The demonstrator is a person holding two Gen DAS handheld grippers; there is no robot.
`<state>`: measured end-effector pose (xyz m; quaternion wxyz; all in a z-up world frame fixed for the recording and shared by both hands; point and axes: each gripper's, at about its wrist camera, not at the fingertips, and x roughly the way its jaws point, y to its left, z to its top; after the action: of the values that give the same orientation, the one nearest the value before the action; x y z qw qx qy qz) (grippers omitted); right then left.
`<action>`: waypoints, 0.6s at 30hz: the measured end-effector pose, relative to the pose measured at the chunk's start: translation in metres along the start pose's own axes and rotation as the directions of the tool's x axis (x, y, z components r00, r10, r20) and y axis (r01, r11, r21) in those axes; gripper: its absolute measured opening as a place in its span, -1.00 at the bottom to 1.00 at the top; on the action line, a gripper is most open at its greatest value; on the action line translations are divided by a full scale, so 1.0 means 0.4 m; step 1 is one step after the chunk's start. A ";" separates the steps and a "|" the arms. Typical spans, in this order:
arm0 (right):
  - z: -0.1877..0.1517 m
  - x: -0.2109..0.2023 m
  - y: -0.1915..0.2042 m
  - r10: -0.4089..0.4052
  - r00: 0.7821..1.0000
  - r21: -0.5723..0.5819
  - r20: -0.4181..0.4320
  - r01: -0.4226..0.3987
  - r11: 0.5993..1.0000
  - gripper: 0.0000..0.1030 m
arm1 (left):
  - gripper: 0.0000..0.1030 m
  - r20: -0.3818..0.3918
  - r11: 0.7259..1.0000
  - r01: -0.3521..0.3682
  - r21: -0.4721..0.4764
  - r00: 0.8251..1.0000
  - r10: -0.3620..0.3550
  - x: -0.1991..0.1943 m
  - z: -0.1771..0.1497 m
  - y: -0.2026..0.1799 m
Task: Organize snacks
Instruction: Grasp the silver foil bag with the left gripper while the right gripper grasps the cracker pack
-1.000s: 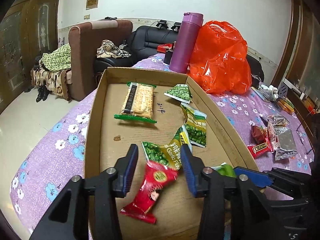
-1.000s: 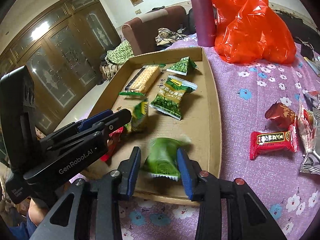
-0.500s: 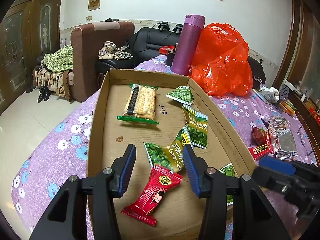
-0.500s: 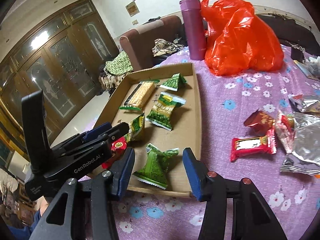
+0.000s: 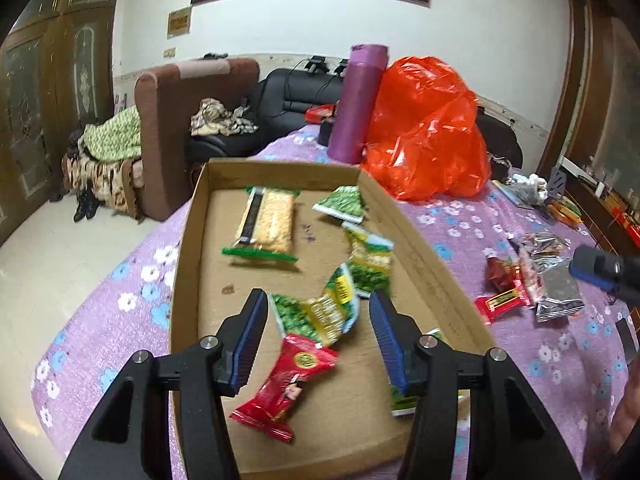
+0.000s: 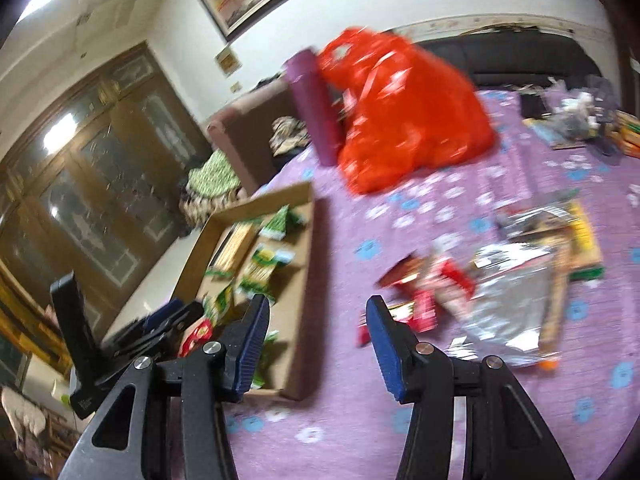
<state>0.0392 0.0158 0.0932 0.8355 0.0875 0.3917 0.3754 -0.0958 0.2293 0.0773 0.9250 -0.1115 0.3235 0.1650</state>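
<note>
A shallow cardboard box (image 5: pixel 188 240) lies on the purple flowered cloth. It holds a cracker pack (image 5: pixel 270 220), several green pea packets (image 5: pixel 316 312) and a red packet (image 5: pixel 292 376). My left gripper (image 5: pixel 317 300) hovers over the box's near end. Its jaws are opening, with nothing pinched and the red packet lying loose below them. My right gripper (image 6: pixel 318 304) is open and empty above the cloth, just right of the box (image 6: pixel 304 280). Loose red packets (image 6: pixel 428 292) and silver packets (image 6: pixel 512 300) lie beyond it. The right wrist view is blurred.
A purple flask (image 5: pixel 360 104) and an orange plastic bag (image 5: pixel 424 132) stand behind the box. Small clutter (image 5: pixel 528 188) sits at the far right of the table. A brown sofa (image 5: pixel 192 120) and the floor lie past the table's left edge.
The right gripper left its green packet in the box and swung right and upward over the cloth. The left jaws widened, and the red packet between them now lies on the box floor.
</note>
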 end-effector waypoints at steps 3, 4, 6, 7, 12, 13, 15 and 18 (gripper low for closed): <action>0.022 -0.055 -0.082 -0.030 0.998 0.062 0.051 0.027 0.998 0.15 | 0.02 0.014 0.999 0.020 0.034 1.000 -0.021 -0.021 0.013 -0.041; 0.026 -0.067 -0.106 -0.039 0.997 0.083 0.063 0.034 0.996 0.15 | 0.04 0.013 0.999 0.031 0.044 0.999 -0.031 -0.025 0.015 -0.055; 0.031 -0.094 -0.168 -0.060 0.994 0.137 0.089 0.047 0.989 0.15 | 0.05 0.001 0.996 0.066 0.064 0.998 -0.067 -0.029 0.020 -0.097; 0.030 -0.106 -0.200 -0.069 0.993 0.169 0.101 0.052 0.984 0.15 | 0.05 -0.007 0.994 0.081 0.072 0.997 -0.081 -0.028 0.021 -0.113; 0.018 -0.117 -0.328 -0.094 0.990 0.306 0.101 0.059 0.950 0.15 | 0.07 -0.094 0.965 0.225 0.135 0.972 -0.214 -0.006 0.019 -0.253; 0.014 -0.114 -0.348 -0.092 0.992 0.332 0.092 0.057 0.942 0.15 | 0.14 -0.121 0.954 0.266 0.141 0.961 -0.250 0.002 0.019 -0.283; 0.009 -0.108 -0.379 -0.089 0.993 0.375 0.077 0.054 0.925 0.15 | 0.20 -0.182 0.922 0.359 0.143 0.926 -0.332 0.020 0.021 -0.350; 0.005 -0.117 -0.401 -0.092 0.993 0.407 0.074 0.054 0.912 0.15 | 0.35 -0.265 0.872 0.466 0.149 0.869 -0.419 0.056 0.025 -0.446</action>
<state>0.1110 -0.1291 0.0517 0.8300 0.2605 0.4249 0.2503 -0.0063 0.0735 0.0884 0.9020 -0.1036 0.4069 -0.1006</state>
